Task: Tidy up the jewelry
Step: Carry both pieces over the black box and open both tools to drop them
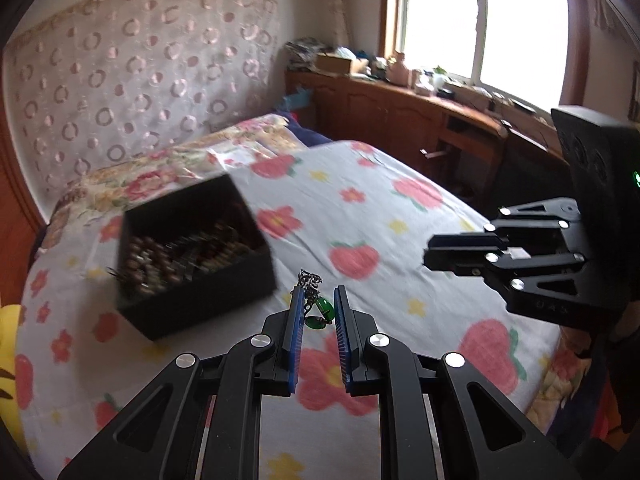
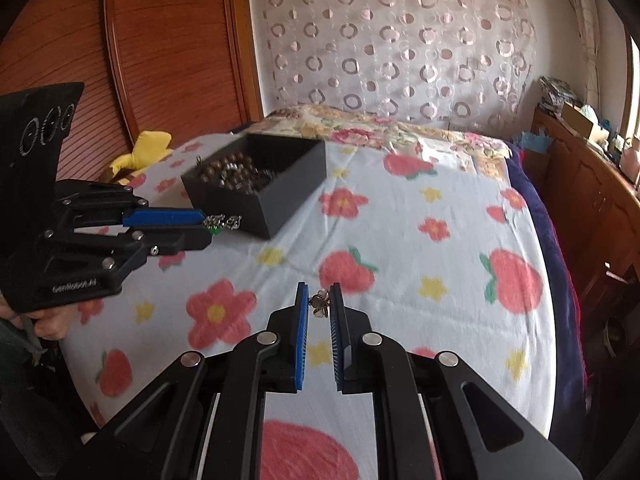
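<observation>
A black open box (image 1: 192,256) (image 2: 256,184) full of brown beads and metal jewelry sits on the flowered bed sheet. My left gripper (image 1: 318,300) (image 2: 208,224) is shut on a dark chain piece with green beads (image 1: 318,308) (image 2: 222,222), held above the sheet just right of the box. My right gripper (image 2: 320,300) (image 1: 428,254) is shut on a small gold-coloured piece of jewelry (image 2: 320,304), hanging over the sheet to the right of the left gripper. In the left wrist view the right gripper's jaws look shut, its load hidden.
The bed sheet (image 2: 400,232) has pink flowers and strawberries. A wooden headboard (image 2: 160,40) and a patterned curtain (image 2: 400,40) stand behind. A yellow soft item (image 2: 140,152) lies at the bed's far left. A cluttered wooden desk (image 1: 440,108) runs under the window.
</observation>
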Demonstrator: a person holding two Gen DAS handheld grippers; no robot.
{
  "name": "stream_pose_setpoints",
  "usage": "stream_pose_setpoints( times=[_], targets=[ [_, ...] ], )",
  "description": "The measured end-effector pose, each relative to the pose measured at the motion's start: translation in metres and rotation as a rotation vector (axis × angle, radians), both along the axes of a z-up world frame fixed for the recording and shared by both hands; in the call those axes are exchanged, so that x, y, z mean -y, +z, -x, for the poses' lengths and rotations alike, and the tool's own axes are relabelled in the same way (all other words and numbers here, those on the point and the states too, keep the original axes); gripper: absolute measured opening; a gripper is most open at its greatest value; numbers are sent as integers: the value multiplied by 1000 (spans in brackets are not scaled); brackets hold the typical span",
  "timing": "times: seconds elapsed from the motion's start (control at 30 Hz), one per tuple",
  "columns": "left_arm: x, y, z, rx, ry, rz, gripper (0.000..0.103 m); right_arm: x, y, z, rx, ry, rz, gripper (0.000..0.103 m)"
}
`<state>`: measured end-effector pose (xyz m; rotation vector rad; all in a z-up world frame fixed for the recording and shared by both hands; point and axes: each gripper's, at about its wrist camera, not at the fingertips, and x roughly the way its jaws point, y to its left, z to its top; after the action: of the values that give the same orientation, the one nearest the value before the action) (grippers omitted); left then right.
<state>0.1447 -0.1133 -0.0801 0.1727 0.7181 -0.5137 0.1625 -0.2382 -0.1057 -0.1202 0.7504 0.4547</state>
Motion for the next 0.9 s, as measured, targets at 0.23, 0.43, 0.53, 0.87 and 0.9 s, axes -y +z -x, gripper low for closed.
stream_pose_setpoints(
  times=[0.23, 0.43, 0.53, 0.87, 0.9],
  targets=[
    [-32, 19, -22, 40, 85, 38, 14, -25, 20, -20, 39, 25, -2, 12],
    [-52, 29, -45, 60, 142, 48, 14, -48, 34, -42, 66, 35, -8, 12],
    [-57, 30, -60, 60, 165, 50, 14, -59, 39, -51, 72, 42, -12, 12],
    [-78, 14, -76, 24, 224, 67, 14, -96, 29, -87, 31, 68, -6, 12],
    [-79, 14, -75, 24, 225, 72, 17, -97, 27, -90, 24, 66, -9, 12]
  ],
)
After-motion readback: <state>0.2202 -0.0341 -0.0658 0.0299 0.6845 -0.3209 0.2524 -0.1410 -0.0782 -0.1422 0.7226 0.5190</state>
